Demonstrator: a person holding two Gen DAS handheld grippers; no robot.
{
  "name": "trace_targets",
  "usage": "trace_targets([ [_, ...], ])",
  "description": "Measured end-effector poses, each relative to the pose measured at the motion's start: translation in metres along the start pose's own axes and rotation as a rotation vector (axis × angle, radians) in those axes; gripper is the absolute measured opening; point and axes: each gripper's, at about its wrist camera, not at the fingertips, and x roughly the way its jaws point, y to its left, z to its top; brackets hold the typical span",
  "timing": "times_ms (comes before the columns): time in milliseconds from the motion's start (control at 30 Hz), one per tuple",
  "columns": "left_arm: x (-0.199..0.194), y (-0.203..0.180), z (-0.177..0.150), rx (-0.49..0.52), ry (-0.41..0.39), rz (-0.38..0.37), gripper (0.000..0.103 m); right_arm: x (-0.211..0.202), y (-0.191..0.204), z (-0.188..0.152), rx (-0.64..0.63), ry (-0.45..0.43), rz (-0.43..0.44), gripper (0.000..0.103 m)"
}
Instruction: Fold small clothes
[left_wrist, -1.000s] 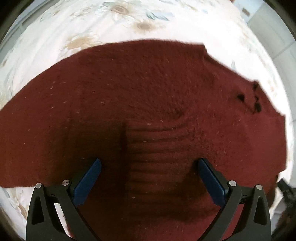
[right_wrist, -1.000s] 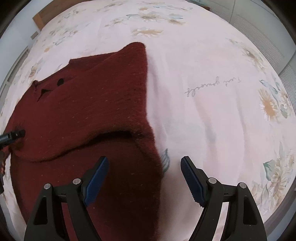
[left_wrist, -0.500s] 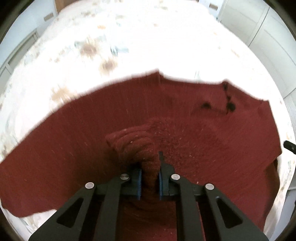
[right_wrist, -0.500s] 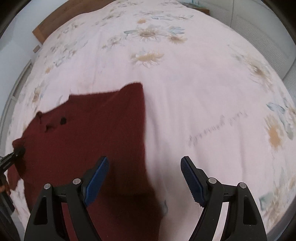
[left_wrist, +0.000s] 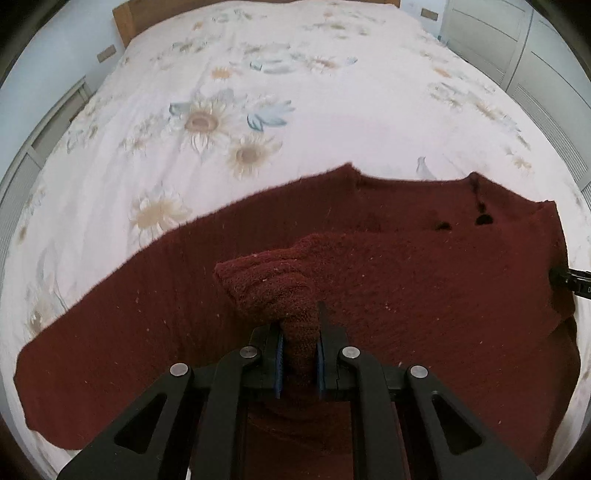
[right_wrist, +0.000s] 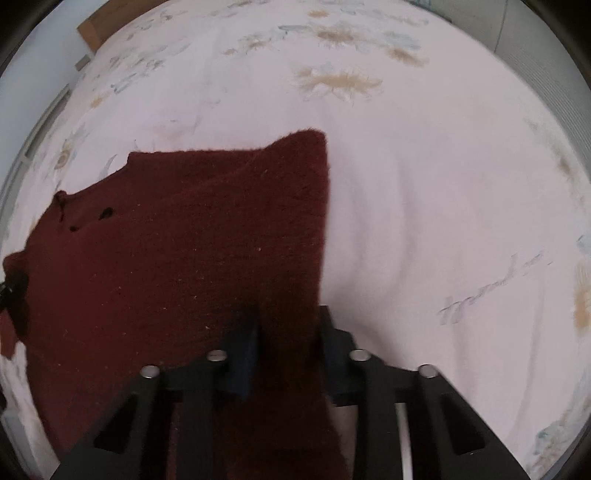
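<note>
A dark red knitted sweater (left_wrist: 424, 295) lies spread on a floral bedsheet (left_wrist: 258, 92), with small dark marks near its collar. My left gripper (left_wrist: 298, 332) is shut on a bunched fold of the sweater and holds it raised. In the right wrist view the sweater (right_wrist: 184, 240) fills the left half. My right gripper (right_wrist: 288, 325) is shut on the sweater's right edge, knit pinched between its blue pads. The right gripper's tip shows at the right edge of the left wrist view (left_wrist: 570, 278).
The pale bedsheet (right_wrist: 443, 184) with flower prints and cursive writing stretches far and to the right. A wooden headboard (left_wrist: 125, 14) stands at the far end. White cabinet doors (left_wrist: 517, 44) line the right side.
Both grippers started open over the sweater. The left shut on a fold half a second ago and has lifted it. The right has since shut on the sweater's right edge.
</note>
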Motion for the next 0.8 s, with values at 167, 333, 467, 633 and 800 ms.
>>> trace_targets([
  [167, -0.018, 0.017, -0.007, 0.021, -0.012, -0.029, 0.011, -0.019, -0.008, 0.002, -0.005, -0.051, -0.025, 0.019],
  [333, 0.002, 0.017, -0.020, 0.022, 0.022, 0.007, 0.012, -0.002, -0.010, -0.007, -0.013, -0.029, -0.070, 0.019],
  [467, 0.010, 0.019, -0.027, 0.006, 0.032, 0.030, 0.018, 0.001, 0.001, -0.003, -0.017, -0.048, -0.085, 0.029],
  [633, 0.005, 0.020, -0.021, 0.027, 0.056, 0.080, 0.036, -0.016, 0.015, -0.007, -0.054, -0.106, -0.129, 0.071],
  [800, -0.014, 0.023, -0.017, -0.002, 0.034, 0.063, 0.068, -0.053, 0.040, -0.009, -0.110, -0.196, -0.111, 0.083],
])
